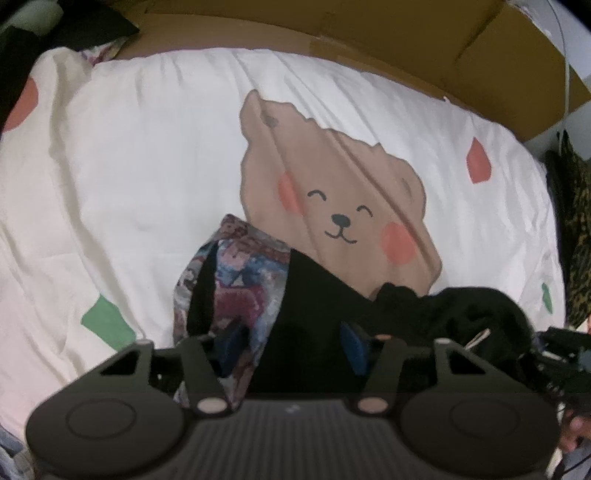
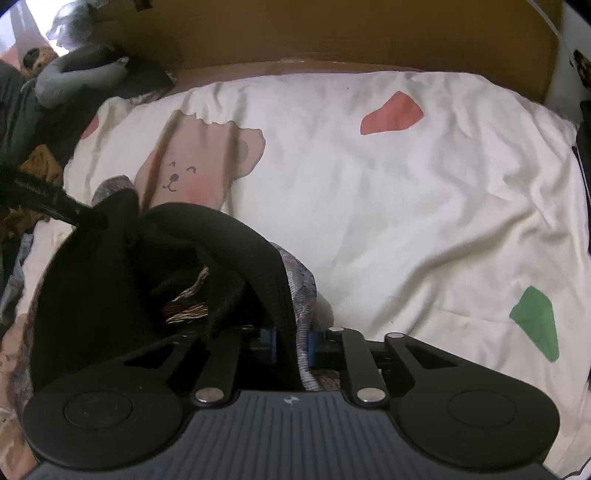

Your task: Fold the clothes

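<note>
- The garment (image 1: 295, 295) I am working on is black with a patchwork print of maroon, blue and grey on one face; it lies bunched low in both views, on the bed cover, right against my two tools.
- In the left wrist view the printed face (image 1: 236, 273) shows at about 7 o'clock of the bear's face, and the black bulk spreads from there toward 4 o'clock.
- My left gripper (image 1: 291, 343) has its blue pads standing apart with black and printed cloth bunched between them; whether the pads actually press on it I cannot tell (the folds hide the contact).
- My right gripper (image 2: 291, 343) has its blue pads drawn close together on a ribbed black edge with a strip of the printed cloth beside it, so it is pinching the garment.
- In the right wrist view the black mass (image 2: 147, 266) heaps up at 9 to 10 o'clock of that pinch, with a frayed, striped bit of lining showing in a hollow.
- The bed cover (image 2: 406, 221) is cream, wrinkled, printed with a tan bear (image 1: 332, 184) and red and green patches.
- Beyond it, at 12 o'clock, runs a brown cardboard wall (image 2: 332, 33).
- A grey plush toy (image 2: 81, 74) lies at 10 o'clock in the right view.
</note>
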Motion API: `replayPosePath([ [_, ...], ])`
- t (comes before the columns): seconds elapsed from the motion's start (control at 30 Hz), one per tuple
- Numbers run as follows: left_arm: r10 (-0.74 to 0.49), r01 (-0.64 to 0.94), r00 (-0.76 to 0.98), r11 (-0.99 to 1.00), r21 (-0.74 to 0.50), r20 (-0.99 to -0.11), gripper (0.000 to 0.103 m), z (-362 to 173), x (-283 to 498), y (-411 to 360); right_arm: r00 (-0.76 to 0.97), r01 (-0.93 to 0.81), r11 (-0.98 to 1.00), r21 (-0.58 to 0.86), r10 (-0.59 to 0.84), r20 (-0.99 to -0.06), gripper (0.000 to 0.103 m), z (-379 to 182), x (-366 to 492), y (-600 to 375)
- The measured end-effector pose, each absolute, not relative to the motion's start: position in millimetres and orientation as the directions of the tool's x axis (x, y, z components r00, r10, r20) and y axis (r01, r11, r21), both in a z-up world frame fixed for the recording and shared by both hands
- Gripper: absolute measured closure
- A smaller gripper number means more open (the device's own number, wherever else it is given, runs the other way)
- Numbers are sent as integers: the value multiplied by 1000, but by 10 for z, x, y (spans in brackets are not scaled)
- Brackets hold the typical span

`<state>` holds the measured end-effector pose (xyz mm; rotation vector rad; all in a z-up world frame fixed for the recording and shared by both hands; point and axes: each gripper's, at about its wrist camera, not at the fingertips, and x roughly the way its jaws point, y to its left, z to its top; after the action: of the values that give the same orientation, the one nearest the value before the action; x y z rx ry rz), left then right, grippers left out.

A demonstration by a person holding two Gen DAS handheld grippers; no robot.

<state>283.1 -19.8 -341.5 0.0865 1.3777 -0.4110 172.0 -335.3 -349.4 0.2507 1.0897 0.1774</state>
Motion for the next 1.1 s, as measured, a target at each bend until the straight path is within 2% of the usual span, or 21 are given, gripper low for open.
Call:
replayPosePath([
  [0.07, -217, 329, 139, 930, -162, -966, 63, -3406, 2813, -196, 467, 40, 940, 338, 282, -838, 93, -3473, 1689, -3444],
  [0.27, -251, 314, 138, 928, -198, -958, 89, -3312, 2782, -97, 492, 74, 944, 321, 245, -835, 95, -3353, 1609, -3518],
  [0.57, -399, 307, 118, 886, -349, -909, 100, -2964, 2538, 163, 531, 105, 950, 293, 196, -825, 96, -3156, 1488, -3706],
  [0.8, -370, 306, 87, 894, -328, -925, 100, -3093, 2448, 207, 546, 127, 948, 292, 179, -818, 96, -3054, 1366, -3848],
  [0.83, -366, 304, 86, 896, -325, -927, 99, -3114, 2458, 211, 547, 134, 946, 295, 178, -818, 96, -3046, 1348, -3867],
  [0.9, -361, 317, 109, 896, -312, -926, 91, -3099, 2490, 196, 547, 135, 946, 295, 177, -818, 96, -3030, 1304, -3878],
  [0.93, -354, 331, 130, 896, -296, -926, 85, -3073, 2502, 181, 546, 135, 947, 293, 176, -819, 96, -3022, 1284, -3883],
  [1.0, -337, 353, 173, 898, -261, -925, 64, -3035, 2524, 151, 541, 137, 945, 298, 181, -821, 96, -3018, 1252, -3897],
  [1.03, -333, 357, 192, 900, -250, -923, 50, -3024, 2545, 141, 532, 137, 943, 305, 190, -825, 96, -3037, 1247, -3901],
  [1.07, -332, 355, 208, 902, -245, -920, 44, -3017, 2565, 141, 523, 137, 940, 311, 199, -829, 96, -3056, 1242, -3905],
  [1.1, -330, 355, 217, 904, -241, -919, 43, -3021, 2588, 137, 513, 136, 938, 318, 208, -833, 96, -3076, 1237, -3908],
])
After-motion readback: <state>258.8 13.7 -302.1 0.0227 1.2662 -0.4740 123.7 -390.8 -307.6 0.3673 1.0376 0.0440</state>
